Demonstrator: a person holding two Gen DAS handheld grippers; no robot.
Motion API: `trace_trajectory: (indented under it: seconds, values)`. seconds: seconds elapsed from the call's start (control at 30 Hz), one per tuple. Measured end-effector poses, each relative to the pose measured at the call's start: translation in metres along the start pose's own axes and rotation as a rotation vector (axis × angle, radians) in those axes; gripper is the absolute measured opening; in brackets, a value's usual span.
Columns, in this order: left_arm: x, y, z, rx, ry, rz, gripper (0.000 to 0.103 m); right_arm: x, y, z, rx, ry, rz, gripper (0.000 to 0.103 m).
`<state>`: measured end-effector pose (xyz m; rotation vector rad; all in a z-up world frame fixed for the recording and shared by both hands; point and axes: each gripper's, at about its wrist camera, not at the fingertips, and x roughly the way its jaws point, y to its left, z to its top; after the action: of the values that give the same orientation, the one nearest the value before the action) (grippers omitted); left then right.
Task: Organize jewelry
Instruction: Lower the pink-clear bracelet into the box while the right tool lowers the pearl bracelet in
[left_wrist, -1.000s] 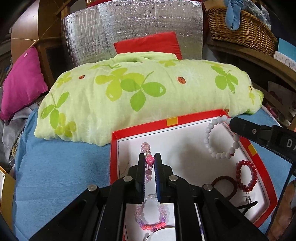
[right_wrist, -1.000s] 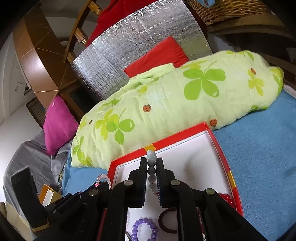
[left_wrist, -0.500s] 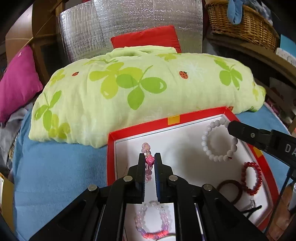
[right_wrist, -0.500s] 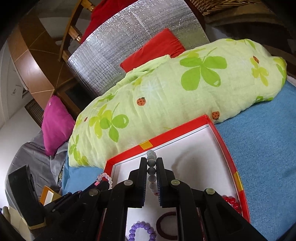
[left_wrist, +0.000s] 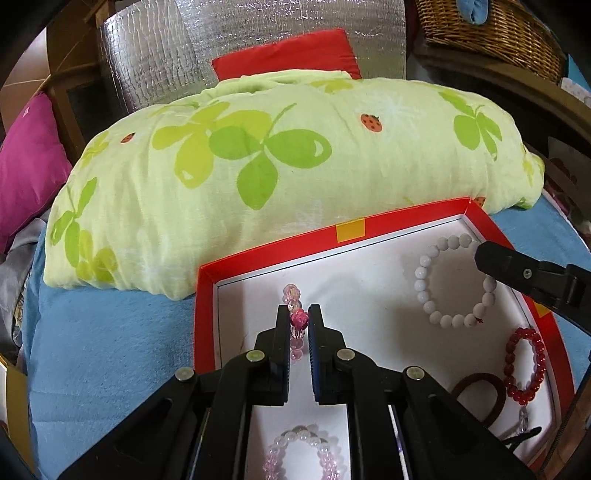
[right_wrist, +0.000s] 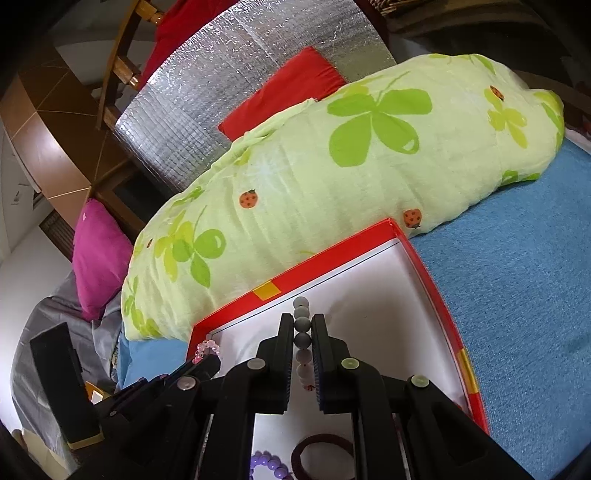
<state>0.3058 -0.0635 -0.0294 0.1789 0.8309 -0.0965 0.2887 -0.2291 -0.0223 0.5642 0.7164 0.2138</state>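
Note:
My left gripper (left_wrist: 298, 314) is shut on a pink bead bracelet (left_wrist: 297, 320), holding it over the near left part of a red box (left_wrist: 280, 246) with a white floor. My right gripper (right_wrist: 303, 322) is shut on a white and grey bead bracelet (right_wrist: 302, 325), which in the left wrist view shows as a white bead ring (left_wrist: 428, 306) above the box's far right corner. The left gripper (right_wrist: 201, 363) with its pink beads (right_wrist: 207, 348) also shows at the lower left of the right wrist view.
In the box lie a red bead bracelet (left_wrist: 524, 365), a brown hair tie (left_wrist: 476, 391), a pale pink bracelet (left_wrist: 303, 454) and a purple bracelet (right_wrist: 269, 463). The box sits on a blue blanket (right_wrist: 517, 295). A green clover-print pillow (left_wrist: 280, 155) lies just behind it.
Both grippers have come down and forward towards the box, each still clamped on its bracelet. The white bracelet now hangs lower over the box's far right corner.

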Motion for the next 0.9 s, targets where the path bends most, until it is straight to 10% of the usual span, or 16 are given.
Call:
trace_trajectory:
  seconds: [0.57, 0.77, 0.9]
  values:
    - [0.014, 0.002, 0.000, -0.017, 0.059, 0.044, 0.010, 0.004, -0.015, -0.001, 0.032, 0.035, -0.045, 0.011]
    - [0.008, 0.005, -0.012, -0.026, 0.066, 0.102, 0.055, -0.002, -0.014, -0.005, 0.035, 0.042, -0.048, 0.011]
    - [-0.002, 0.013, -0.019, -0.062, 0.068, 0.125, 0.060, -0.007, -0.014, -0.008, 0.032, 0.047, -0.059, 0.011]
